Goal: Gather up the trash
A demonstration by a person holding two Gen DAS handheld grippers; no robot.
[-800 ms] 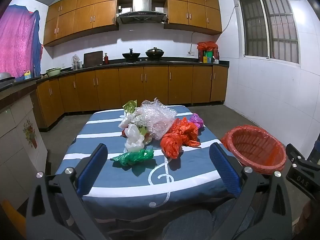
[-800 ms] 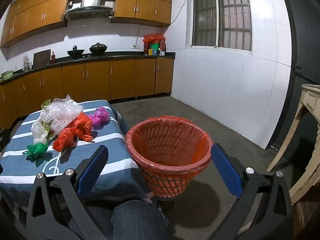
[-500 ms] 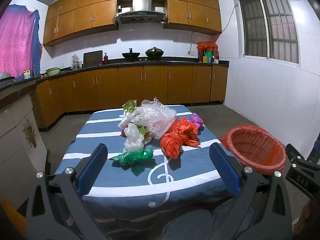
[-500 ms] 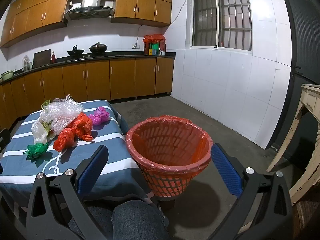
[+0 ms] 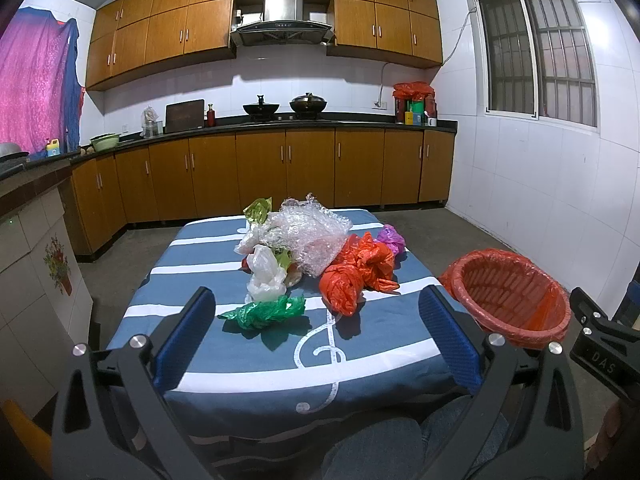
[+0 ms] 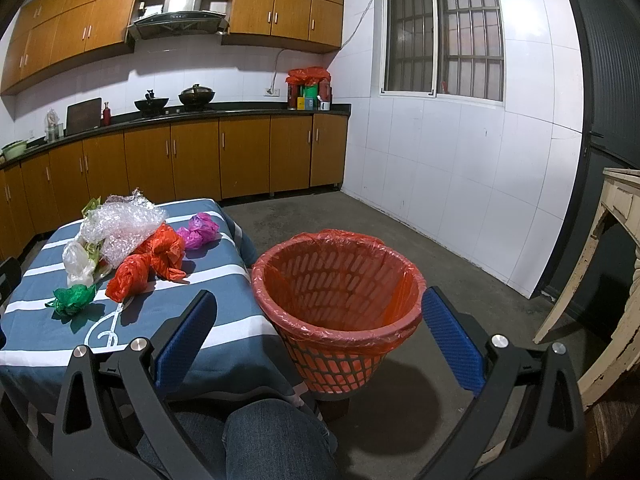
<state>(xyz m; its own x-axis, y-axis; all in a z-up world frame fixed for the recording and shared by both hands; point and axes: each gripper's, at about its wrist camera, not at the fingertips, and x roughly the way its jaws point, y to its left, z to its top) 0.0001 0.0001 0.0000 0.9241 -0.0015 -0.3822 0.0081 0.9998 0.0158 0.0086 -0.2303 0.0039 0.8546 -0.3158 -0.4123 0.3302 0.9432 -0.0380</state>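
Kitchen table (image 5: 208,384) holds crumpled bags (image 5: 352,276) beside basket (image 6: 336,304).

Black gripper (image 5: 318,334) frames, blue pads (image 5: 185,338)

The table (image 5: 200,280) wears a slate-blue cloth with white stripes and a white treble-clef motif. On it lie a green plastic bag (image 5: 268,312), a white bag (image 5: 264,276), clear bubble wrap (image 5: 312,236), a yellow-green bag (image 5: 258,210), two orange-red bags (image 5: 356,272) and a magenta-purple bag (image 6: 200,230). The basket (image 6: 336,360) is orange-red latticework lined with a translucent orange-red bag. Both grippers are black with blue pads (image 5: 186,340). The cabinets (image 5: 260,168) are amber-brown wood under a black countertop, the wall tiles white, the hanging cloth (image 5: 36,80) pink and blue, and the knee (image 6: 272,440) in blue denim.
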